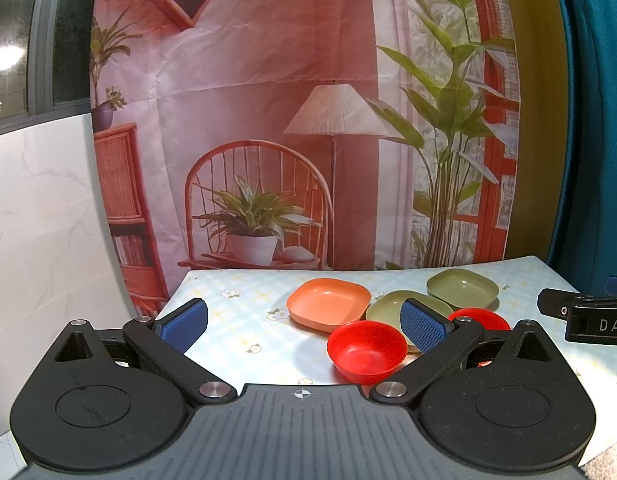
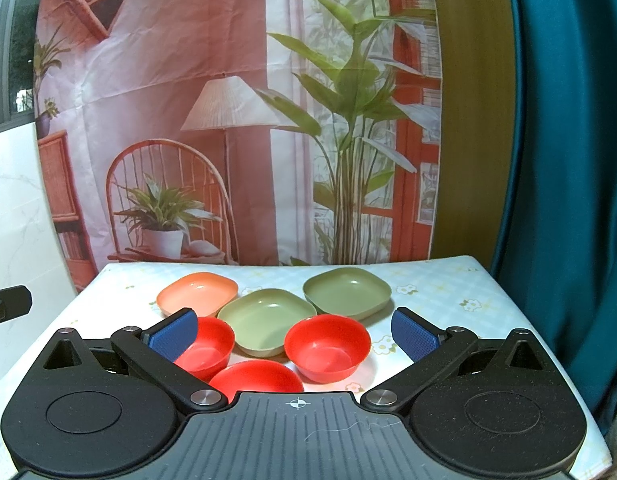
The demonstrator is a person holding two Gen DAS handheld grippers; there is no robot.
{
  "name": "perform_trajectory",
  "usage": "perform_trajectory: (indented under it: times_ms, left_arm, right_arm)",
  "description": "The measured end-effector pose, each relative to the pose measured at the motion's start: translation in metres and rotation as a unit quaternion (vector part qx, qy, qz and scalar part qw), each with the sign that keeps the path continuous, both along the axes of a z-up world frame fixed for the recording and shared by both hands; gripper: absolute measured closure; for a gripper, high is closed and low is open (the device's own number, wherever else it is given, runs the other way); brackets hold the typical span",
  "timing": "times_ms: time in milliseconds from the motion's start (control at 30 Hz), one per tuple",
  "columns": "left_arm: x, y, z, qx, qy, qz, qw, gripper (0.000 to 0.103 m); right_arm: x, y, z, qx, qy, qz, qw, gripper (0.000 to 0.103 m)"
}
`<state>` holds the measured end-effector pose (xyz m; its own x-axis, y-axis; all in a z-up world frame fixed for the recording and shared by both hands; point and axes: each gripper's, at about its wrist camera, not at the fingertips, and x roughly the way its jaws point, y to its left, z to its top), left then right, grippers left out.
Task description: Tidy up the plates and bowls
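Observation:
On the flowered tablecloth [image 2: 448, 292] stand an orange square plate [image 2: 197, 293], two green square plates [image 2: 268, 320] [image 2: 347, 292] and three red bowls [image 2: 327, 345] [image 2: 206, 346] [image 2: 255, 378]. My right gripper [image 2: 294, 334] is open and empty, held above the near bowls. My left gripper [image 1: 304, 324] is open and empty, to the left of the dishes. In the left wrist view I see the orange plate [image 1: 328, 302], both green plates [image 1: 388, 308] [image 1: 462, 288] and two red bowls [image 1: 366, 350] [image 1: 482, 318].
A printed backdrop [image 2: 236, 120] hangs behind the table. A teal curtain [image 2: 568, 160] hangs at the right. A white marble wall [image 1: 40, 220] is at the left. The right gripper's body [image 1: 588, 320] shows at the right edge of the left wrist view.

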<state>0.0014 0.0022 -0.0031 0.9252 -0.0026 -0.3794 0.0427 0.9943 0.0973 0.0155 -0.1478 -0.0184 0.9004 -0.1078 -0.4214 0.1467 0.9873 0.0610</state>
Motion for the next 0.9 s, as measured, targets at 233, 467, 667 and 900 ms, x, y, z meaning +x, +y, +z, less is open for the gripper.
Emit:
perform_trajectory:
  times_ms: [233, 467, 667, 900]
  left_arm:
    - [0.0013, 0.0, 0.0007, 0.0, 0.001, 0.001, 1.0, 0.0]
    - [0.0019, -0.0004, 0.0021, 0.0, 0.003, 0.002, 1.0, 0.0]
    - [0.0022, -0.0006, 0.003, 0.0, 0.002, 0.001, 1.0, 0.0]
    - [0.002, -0.0009, 0.0033, -0.002, 0.004, -0.002, 1.0, 0.0]
  right_arm:
    - [-0.0008, -0.0011, -0.0014, 0.0, 0.0, 0.001, 1.0, 0.0]
    - [-0.0011, -0.0007, 0.0003, 0.0, 0.0, 0.0, 1.0, 0.0]
    - [-0.0006, -0.0005, 0.0008, 0.0, 0.0, 0.0, 1.0, 0.0]
    - [-0.0008, -0.0002, 0.0005, 0.0, 0.0, 0.0, 1.0, 0.0]
